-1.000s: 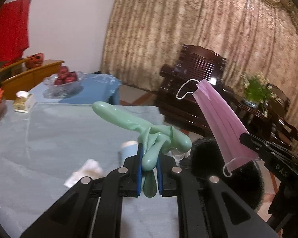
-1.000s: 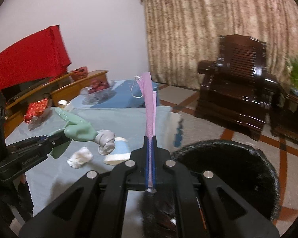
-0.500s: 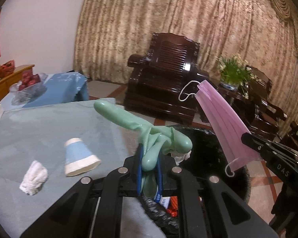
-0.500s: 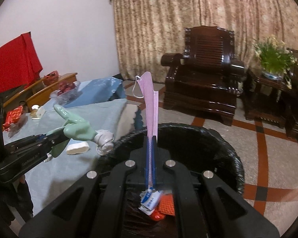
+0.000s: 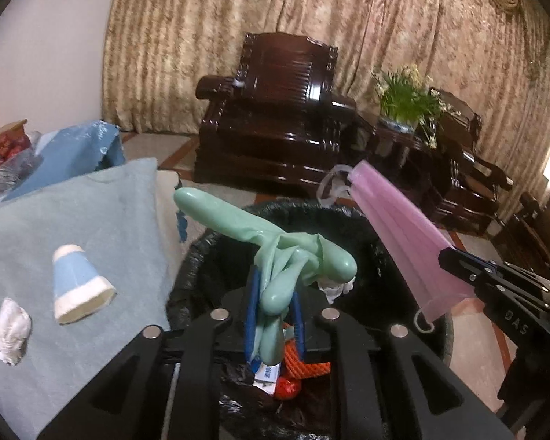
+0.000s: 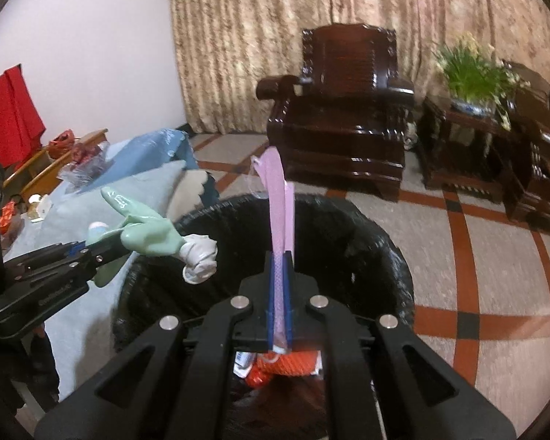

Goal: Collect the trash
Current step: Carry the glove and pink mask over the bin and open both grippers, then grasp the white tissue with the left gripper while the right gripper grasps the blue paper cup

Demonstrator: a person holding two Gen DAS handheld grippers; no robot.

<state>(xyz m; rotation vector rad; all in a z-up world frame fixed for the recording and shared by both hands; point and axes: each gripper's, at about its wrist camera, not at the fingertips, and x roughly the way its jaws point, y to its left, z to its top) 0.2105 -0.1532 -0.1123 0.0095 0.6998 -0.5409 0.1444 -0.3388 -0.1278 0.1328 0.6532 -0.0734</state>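
Observation:
My left gripper (image 5: pixel 274 315) is shut on a green rubber glove (image 5: pixel 275 242) with a white cuff, held over the black-lined trash bin (image 5: pixel 201 256). The glove (image 6: pixel 143 231) and left gripper (image 6: pixel 88 253) also show in the right wrist view. My right gripper (image 6: pixel 279 304) is shut on a pink face mask (image 6: pixel 278 198), also above the bin (image 6: pixel 385 256); the mask (image 5: pixel 403 231) shows in the left wrist view. Orange netting and wrappers (image 5: pixel 304 366) lie inside the bin. A blue paper cup (image 5: pixel 79 286) and a crumpled tissue (image 5: pixel 11 330) lie on the table.
The table with a pale blue cloth (image 5: pixel 73 220) is left of the bin. A dark wooden armchair (image 5: pixel 275 117), a side table with a plant (image 5: pixel 407 99) and curtains stand behind. A fruit bowl (image 6: pixel 84 168) sits on the far table.
Both grippers have swung right from over the table to above the trash bin, still holding the glove and the mask. The bin's inside has come into view.

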